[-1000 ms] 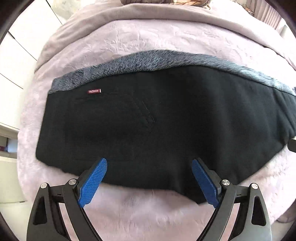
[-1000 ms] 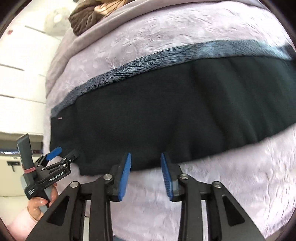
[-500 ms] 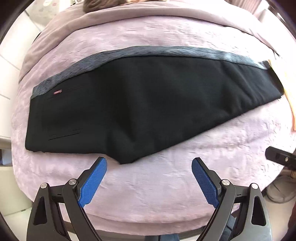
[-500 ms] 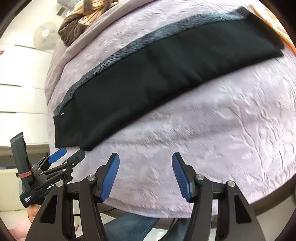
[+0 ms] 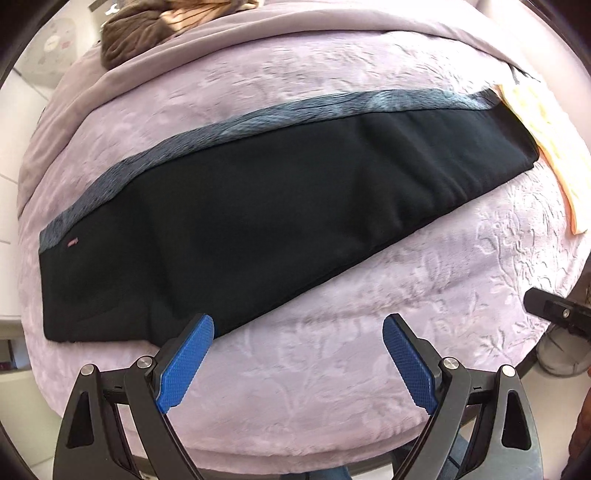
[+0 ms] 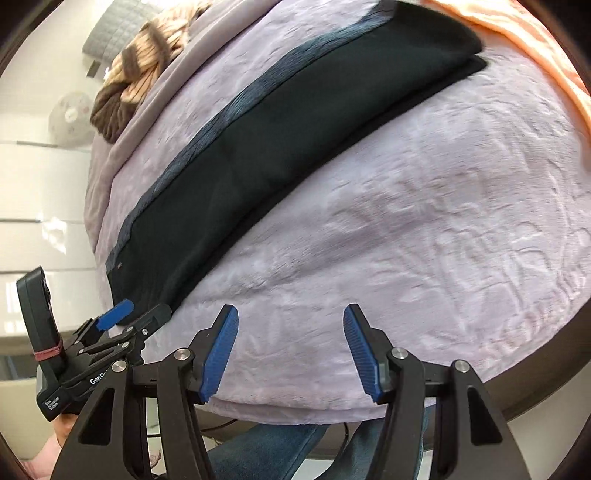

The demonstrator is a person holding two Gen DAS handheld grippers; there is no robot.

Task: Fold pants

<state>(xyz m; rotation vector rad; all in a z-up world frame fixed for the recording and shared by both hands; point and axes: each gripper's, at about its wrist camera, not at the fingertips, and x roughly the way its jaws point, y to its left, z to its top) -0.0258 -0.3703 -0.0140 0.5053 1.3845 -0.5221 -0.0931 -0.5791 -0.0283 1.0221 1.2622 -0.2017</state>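
Black pants [image 5: 266, 221] lie flat on the lilac bedspread [image 5: 332, 369], folded lengthwise, waist at the left, leg ends at the far right. A grey fleece lining strip [image 5: 258, 118] shows along their far edge. My left gripper [image 5: 297, 363] is open and empty, just short of the pants' near edge. In the right wrist view the pants [image 6: 295, 133] run diagonally up to the right. My right gripper [image 6: 290, 350] is open and empty over bare bedspread, apart from the pants. The left gripper [image 6: 114, 328] shows at the pants' waist corner.
An orange cloth [image 5: 546, 155] lies beside the leg ends at the right; it also shows in the right wrist view [image 6: 546, 48]. Brown striped fabric [image 5: 155, 33] lies at the head of the bed. White cabinets stand left. The bed's edge is right below both grippers.
Both grippers have pulled back from the pants toward the bed's near edge. The right gripper has opened wider. The pants lie still.
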